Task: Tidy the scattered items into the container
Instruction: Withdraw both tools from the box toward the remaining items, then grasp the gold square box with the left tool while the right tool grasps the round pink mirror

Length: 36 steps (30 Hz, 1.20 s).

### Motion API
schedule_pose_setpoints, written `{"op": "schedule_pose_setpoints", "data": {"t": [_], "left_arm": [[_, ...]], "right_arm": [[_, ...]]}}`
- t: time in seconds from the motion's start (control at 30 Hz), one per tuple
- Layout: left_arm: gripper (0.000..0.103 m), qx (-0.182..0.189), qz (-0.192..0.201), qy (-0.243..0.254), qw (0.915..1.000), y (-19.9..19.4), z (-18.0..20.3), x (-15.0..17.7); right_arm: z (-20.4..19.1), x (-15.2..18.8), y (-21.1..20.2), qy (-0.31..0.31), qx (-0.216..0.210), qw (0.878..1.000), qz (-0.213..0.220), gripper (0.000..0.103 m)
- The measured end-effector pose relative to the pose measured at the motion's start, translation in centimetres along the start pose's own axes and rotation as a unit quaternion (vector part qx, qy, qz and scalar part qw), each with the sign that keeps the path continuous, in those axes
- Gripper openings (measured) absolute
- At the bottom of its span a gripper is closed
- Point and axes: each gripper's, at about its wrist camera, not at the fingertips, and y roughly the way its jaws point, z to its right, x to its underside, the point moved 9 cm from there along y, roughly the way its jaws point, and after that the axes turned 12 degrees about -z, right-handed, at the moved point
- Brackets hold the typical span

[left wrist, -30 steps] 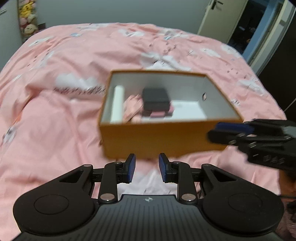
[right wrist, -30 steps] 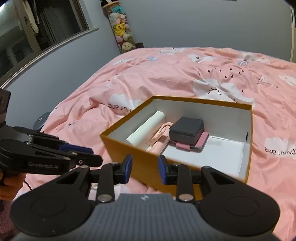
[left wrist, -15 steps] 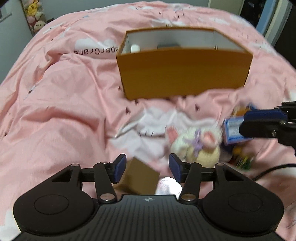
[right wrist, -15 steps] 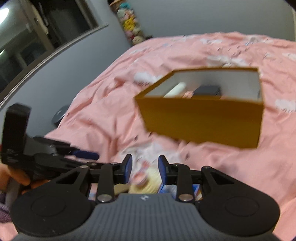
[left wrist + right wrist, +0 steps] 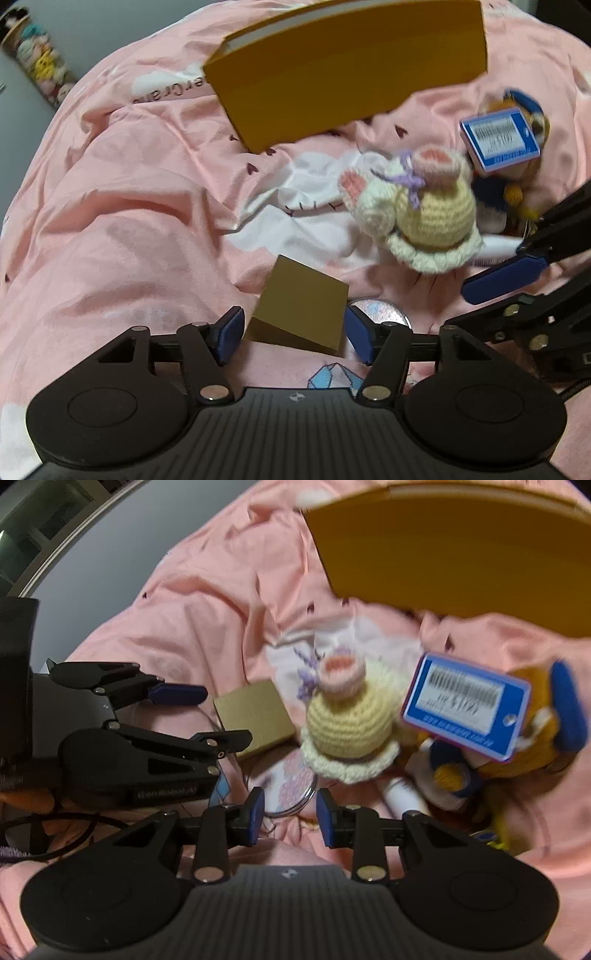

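Observation:
The orange container box [image 5: 332, 66] [image 5: 461, 561] stands on the pink bedspread, behind the scattered items. My left gripper [image 5: 295, 338] [image 5: 207, 716] points down over a small tan box [image 5: 301, 310] [image 5: 251, 716]. Its jaws are opening with the box between them, and the pads do not press on it. My right gripper [image 5: 290, 819] [image 5: 517, 273] is open with nothing held, hanging just above a round mirror compact [image 5: 291, 786] [image 5: 380, 310]. A cream crochet doll [image 5: 417, 214] [image 5: 347, 720] lies just beyond both grippers.
A blue barcode card [image 5: 465, 712] [image 5: 498, 142] rests on an orange-and-blue plush [image 5: 546, 731] to the right. A white tube [image 5: 402, 794] lies under the doll's rim. White cloth [image 5: 314, 184] is crumpled before the container. Stuffed toys [image 5: 37, 62] hang on the far wall.
Both grippers have come down from above the container to the items lying in front of it. The left jaws have widened around the small tan box. The right jaws look unchanged.

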Motion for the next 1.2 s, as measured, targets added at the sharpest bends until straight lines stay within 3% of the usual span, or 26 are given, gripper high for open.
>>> {"op": "schedule_pose_setpoints", "data": {"t": [0.17, 0.5, 0.77, 0.97, 1.2], "left_arm": [[0.077, 0.000, -0.012, 0.003, 0.9999, 1.6, -0.3, 0.4], [0.080, 0.014, -0.035, -0.001, 0.9993, 4.2, -1.0, 0.4], [0.077, 0.028, -0.020, -0.050, 0.9982, 3.6, -2.0, 1.0], [0.077, -0.017, -0.001, -0.082, 0.9965, 2.5, -3.1, 1.6], [0.077, -0.006, 0.016, -0.105, 0.9943, 1.9, -4.1, 1.8]], "right_arm": [[0.2, -0.5, 2.5, 0.007, -0.005, 1.000, -0.029, 0.042], [1.3, -1.2, 6.3, 0.015, -0.002, 0.997, -0.069, 0.039], [1.5, -1.6, 8.0, 0.029, -0.033, 0.995, -0.086, 0.039], [1.4, -2.0, 9.2, 0.048, -0.077, 0.991, -0.100, 0.055], [1.1, -2.3, 10.0, 0.068, -0.118, 0.985, -0.105, 0.064]]}}
